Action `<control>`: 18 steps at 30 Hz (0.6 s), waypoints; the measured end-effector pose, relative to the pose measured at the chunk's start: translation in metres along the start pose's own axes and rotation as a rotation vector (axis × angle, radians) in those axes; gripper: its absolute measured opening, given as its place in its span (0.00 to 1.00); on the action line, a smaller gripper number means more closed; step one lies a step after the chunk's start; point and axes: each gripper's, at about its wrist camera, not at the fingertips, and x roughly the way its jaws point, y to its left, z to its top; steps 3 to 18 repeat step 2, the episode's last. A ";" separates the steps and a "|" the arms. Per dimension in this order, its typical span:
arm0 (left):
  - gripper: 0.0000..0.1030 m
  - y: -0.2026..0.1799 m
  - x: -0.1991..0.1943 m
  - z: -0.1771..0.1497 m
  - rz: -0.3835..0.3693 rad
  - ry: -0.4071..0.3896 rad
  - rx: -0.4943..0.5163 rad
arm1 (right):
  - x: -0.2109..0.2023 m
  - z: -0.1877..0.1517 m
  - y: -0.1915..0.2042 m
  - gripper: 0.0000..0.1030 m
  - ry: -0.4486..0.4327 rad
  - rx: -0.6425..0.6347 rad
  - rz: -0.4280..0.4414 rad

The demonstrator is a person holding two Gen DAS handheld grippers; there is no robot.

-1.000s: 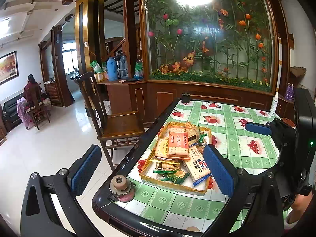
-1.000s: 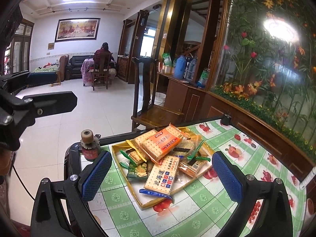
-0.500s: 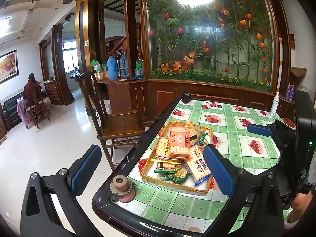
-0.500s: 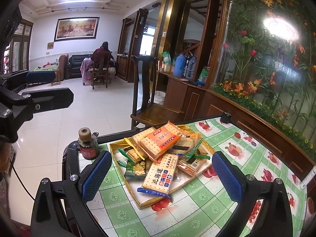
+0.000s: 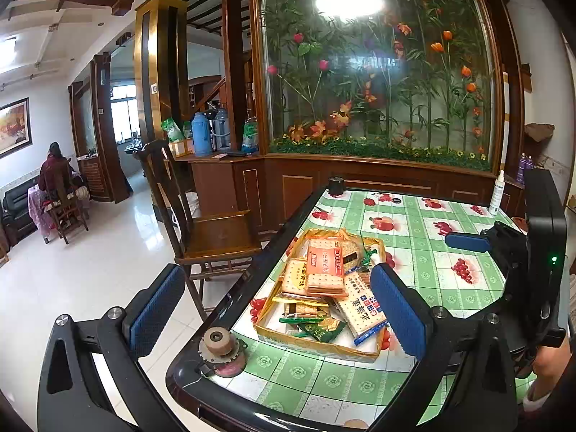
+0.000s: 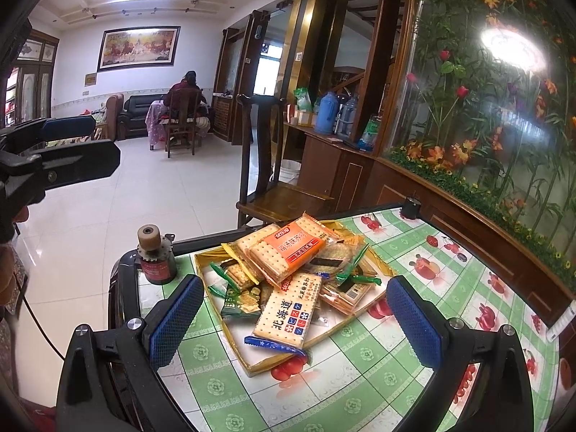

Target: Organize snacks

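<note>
A golden tray (image 5: 306, 341) (image 6: 237, 338) sits on the green checked table, piled with cracker packs. An orange cracker pack (image 5: 325, 263) (image 6: 288, 253) lies on top. A white-and-blue cracker pack (image 5: 361, 309) (image 6: 289, 315) leans over the tray's near edge. Small green packets (image 5: 318, 329) (image 6: 240, 298) lie in the tray. My left gripper (image 5: 277, 307) is open and empty, held above the table's left corner. My right gripper (image 6: 293, 322) is open and empty, hovering just short of the tray. The right gripper also shows in the left wrist view (image 5: 468, 242).
A small red-based roller gadget (image 5: 220, 353) (image 6: 154, 257) stands at the table's corner. A wooden chair (image 5: 212, 230) stands beside the table. A spray bottle (image 5: 496, 194) and a black object (image 5: 336, 185) stand at the far edge. A person sits far across the room.
Both grippers have drifted slightly closer to the tray; the tray looks a little larger in the right wrist view. Jaws stay open. The snacks have not moved.
</note>
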 end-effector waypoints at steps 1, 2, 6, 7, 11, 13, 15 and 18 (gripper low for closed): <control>1.00 0.000 0.000 0.000 -0.001 0.001 0.000 | 0.001 0.000 0.000 0.99 0.003 -0.003 0.001; 1.00 0.000 0.001 0.000 -0.002 0.004 -0.001 | 0.002 0.000 0.001 0.99 0.004 -0.007 0.001; 1.00 0.000 0.001 0.000 -0.002 0.004 -0.001 | 0.002 0.000 0.001 0.99 0.004 -0.007 0.001; 1.00 0.000 0.001 0.000 -0.002 0.004 -0.001 | 0.002 0.000 0.001 0.99 0.004 -0.007 0.001; 1.00 0.000 0.001 0.000 -0.002 0.004 -0.001 | 0.002 0.000 0.001 0.99 0.004 -0.007 0.001; 1.00 0.000 0.001 0.000 -0.002 0.004 -0.001 | 0.002 0.000 0.001 0.99 0.004 -0.007 0.001; 1.00 0.000 0.001 0.000 -0.002 0.004 -0.001 | 0.002 0.000 0.001 0.99 0.004 -0.007 0.001; 1.00 0.000 0.001 0.000 -0.002 0.004 -0.001 | 0.002 0.000 0.001 0.99 0.004 -0.007 0.001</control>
